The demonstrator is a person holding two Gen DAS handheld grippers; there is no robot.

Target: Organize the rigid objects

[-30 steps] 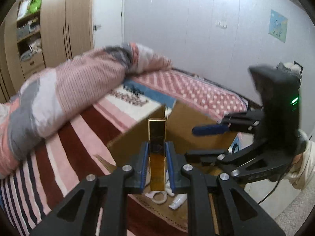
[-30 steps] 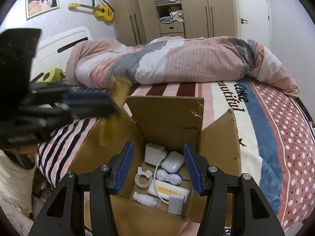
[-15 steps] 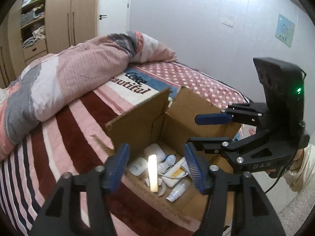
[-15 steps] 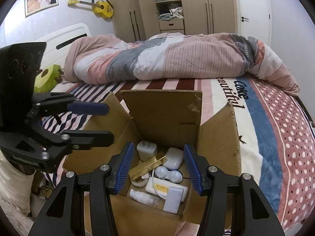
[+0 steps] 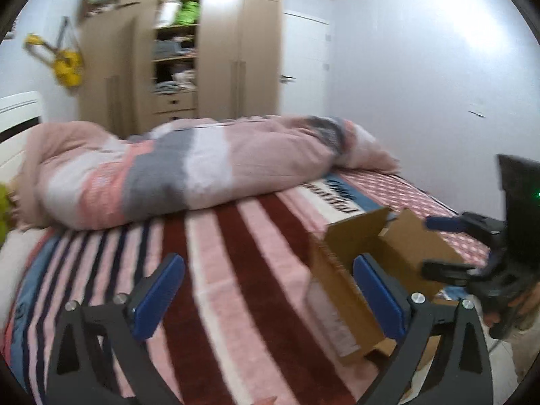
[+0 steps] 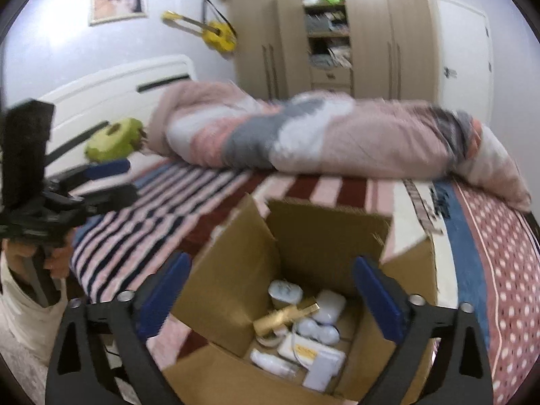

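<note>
An open cardboard box (image 6: 324, 233) stands on the striped bed near its foot; it also shows at the right in the left wrist view (image 5: 357, 236). Inside lie a gold bar-shaped object (image 6: 287, 315), a white charger (image 6: 285, 292), white cases (image 6: 330, 302) and a small white bottle (image 6: 270, 361). My right gripper (image 6: 270, 298) is open and empty, just above the box opening. My left gripper (image 5: 266, 298) is open and empty over the striped blanket (image 5: 216, 270), left of the box. Each gripper shows in the other's view, the left (image 6: 108, 182) and the right (image 5: 445, 246).
A rolled pink and grey duvet (image 5: 189, 172) lies across the bed behind the box. A green plush toy (image 6: 113, 138) sits near the white headboard (image 6: 111, 91). A wardrobe (image 5: 202, 60) and a yellow ukulele (image 6: 212, 33) are on the far wall.
My left gripper opened and dropped the gold object into the box, then swung left away from the box over the blanket. My right gripper stayed open above the box.
</note>
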